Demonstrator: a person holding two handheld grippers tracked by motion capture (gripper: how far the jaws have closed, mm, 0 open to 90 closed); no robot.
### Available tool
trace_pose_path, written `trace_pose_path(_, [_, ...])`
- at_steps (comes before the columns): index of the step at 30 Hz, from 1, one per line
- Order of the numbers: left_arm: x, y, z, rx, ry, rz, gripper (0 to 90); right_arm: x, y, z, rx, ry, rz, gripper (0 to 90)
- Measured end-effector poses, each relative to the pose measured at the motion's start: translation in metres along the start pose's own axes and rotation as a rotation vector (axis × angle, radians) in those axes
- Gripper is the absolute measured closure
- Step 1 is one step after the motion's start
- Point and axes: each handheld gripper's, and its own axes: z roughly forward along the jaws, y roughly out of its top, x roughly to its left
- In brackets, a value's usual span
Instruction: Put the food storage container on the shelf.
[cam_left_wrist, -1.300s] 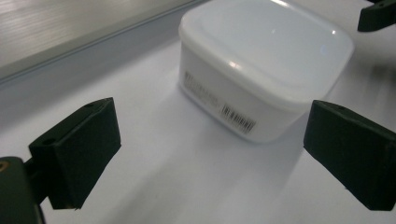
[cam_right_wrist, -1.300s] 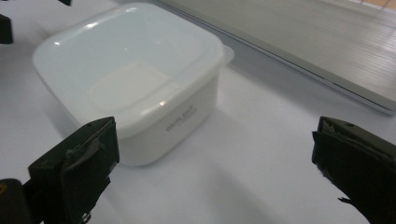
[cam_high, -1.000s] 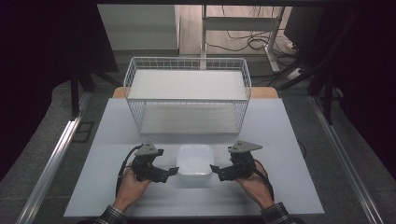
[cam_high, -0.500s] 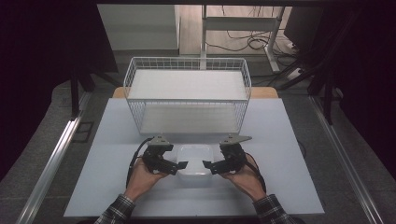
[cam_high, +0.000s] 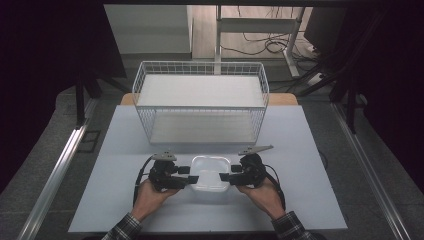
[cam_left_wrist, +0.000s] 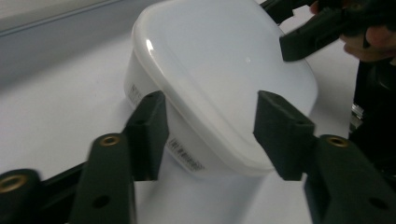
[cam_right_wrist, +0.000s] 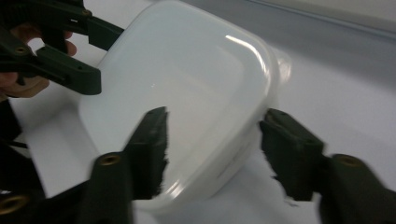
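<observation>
Both hands have slid inward since a second ago, bringing the grippers from beside the white lidded container (cam_high: 211, 173) up against its two short ends. It sits on the white table (cam_high: 320, 200), at the six o'clock edge below the empty wire basket (cam_high: 201, 102), which stands at twelve o'clock.

The left gripper (cam_high: 192, 178) meets the container from nine o'clock and the right gripper (cam_high: 223, 176) from three o'clock. Each pair of jaws has just been closing to about half width, with a corner of the container between them. The left gripper view shows its pads (cam_left_wrist: 149, 133) straddling the lid's rim, and I cannot tell whether they press yet.

To lift well, I judge both should bite evenly under the rim, then rise together and level, so the container does not tip.
</observation>
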Motion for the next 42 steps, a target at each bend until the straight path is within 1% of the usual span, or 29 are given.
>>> trace_pose_path(1, [0.000,0.000,0.000,0.000,0.000,0.000,49.4,0.000,0.000,0.000,0.000,0.000,0.000,44.9])
trace_pose_path(2, [-0.003,-0.002,-0.004,-0.004,0.003,-0.004,52.7,0.003,-0.004,-0.006,-0.002,0.006,0.019,52.4])
trace_pose_path(4, [-0.005,-0.004,-0.008,-0.008,0.000,-0.013,57.7,0.005,-0.007,-0.011,-0.006,0.005,0.028,59.3])
trace_pose_path(5, [-0.005,-0.004,-0.008,-0.008,0.000,-0.013,59.7,0.007,-0.008,-0.013,-0.004,0.007,0.034,61.4])
trace_pose_path(6, [-0.006,-0.005,-0.009,-0.014,0.003,-0.015,59.7,0.007,-0.008,-0.013,-0.004,0.007,0.034,61.4])
trace_pose_path(8, [-0.008,-0.006,-0.011,-0.022,-0.001,-0.034,63.3,0.010,-0.012,-0.017,-0.011,0.007,0.047,64.2])
trace_pose_path(10, [-0.008,-0.008,-0.013,-0.034,-0.009,-0.055,66.3,0.010,-0.014,-0.019,-0.014,0.016,0.065,67.1])
trace_pose_path(11, [-0.009,-0.010,-0.016,-0.058,-0.010,-0.071,70.9,0.010,-0.016,-0.023,-0.032,0.032,0.086,71.9])
trace_pose_path(12, [-0.009,-0.010,-0.016,-0.058,-0.010,-0.071,73.1,0.010,-0.017,-0.023,-0.041,0.030,0.086,74.0])
trace_pose_path(13, [-0.010,-0.011,-0.018,-0.076,0.020,-0.058,77.0,0.011,-0.017,-0.024,-0.052,0.020,0.078,77.9])
trace_pose_path(14, [-0.013,-0.011,-0.017,-0.073,0.057,-0.016,80.4,0.012,-0.017,-0.025,-0.058,-0.004,0.057,78.3])
trace_pose_path(15, [-0.013,-0.011,-0.017,-0.073,0.057,-0.016,80.7,0.012,-0.017,-0.025,-0.058,-0.004,0.057,78.3])
trace_pose_path(16, [-0.015,-0.010,-0.017,-0.076,0.077,-0.014,80.7,0.015,-0.017,-0.023,-0.063,-0.044,0.006,78.4])
trace_pose_path(17, [-0.014,-0.010,-0.017,-0.076,0.074,-0.023,80.6,0.018,-0.016,-0.021,-0.081,-0.070,0.002,78.3])
trace_pose_path(18, [-0.011,-0.012,-0.016,-0.089,0.067,-0.042,80.7,0.017,-0.016,-0.021,-0.088,-0.067,0.002,78.3])
trace_pose_path(20, [-0.011,-0.012,-0.016,-0.093,0.067,-0.050,80.7,0.017,-0.016,-0.020,-0.098,-0.065,0.007,78.3])
trace_pose_path(21, [-0.011,-0.012,-0.016,-0.094,0.075,-0.050,80.7,0.016,-0.017,-0.019,-0.109,-0.064,0.011,78.3])
trace_pose_path(22, [-0.013,-0.011,-0.015,-0.104,0.089,-0.047,80.7,0.015,-0.017,-0.019,-0.122,-0.073,0.009,78.2])
trace_pose_path(23, [-0.013,-0.011,-0.015,-0.104,0.089,-0.047,80.8,0.015,-0.017,-0.019,-0.122,-0.073,0.009,78.2])
trace_pose_path(24, [-0.013,-0.010,-0.016,-0.110,0.090,-0.049,80.8,0.015,-0.017,-0.018,-0.134,-0.075,0.008,78.1])
trace_pose_path(25, [-0.013,-0.009,-0.017,-0.120,0.091,-0.053,80.7,0.015,-0.015,-0.021,-0.157,-0.076,0.003,78.2])
trace_pose_path(27, [-0.014,-0.006,-0.019,-0.138,0.094,-0.054,80.8,0.016,-0.012,-0.022,-0.173,-0.080,-0.006,78.2])
trace_pose_path(28, [-0.014,-0.006,-0.019,-0.138,0.094,-0.054,80.8,0.016,-0.012,-0.022,-0.173,-0.080,-0.006,78.2])
trace_pose_path(36, [-0.015,0.005,-0.028,-0.166,0.108,-0.030,80.7,0.018,-0.001,-0.028,-0.209,-0.079,-0.033,78.2])
trace_pose_path(38, [-0.016,0.012,-0.032,-0.172,0.114,-0.018,80.7,0.018,0.005,-0.031,-0.221,-0.078,-0.048,78.2])
trace_pose_path(40, [-0.016,0.014,-0.033,-0.174,0.117,-0.015,80.6,0.018,0.007,-0.031,-0.228,-0.074,-0.049,78.2])
trace_pose_path(42, [-0.015,0.018,-0.037,-0.176,0.124,-0.008,80.6,0.018,0.014,-0.032,-0.235,-0.072,-0.057,78.2])
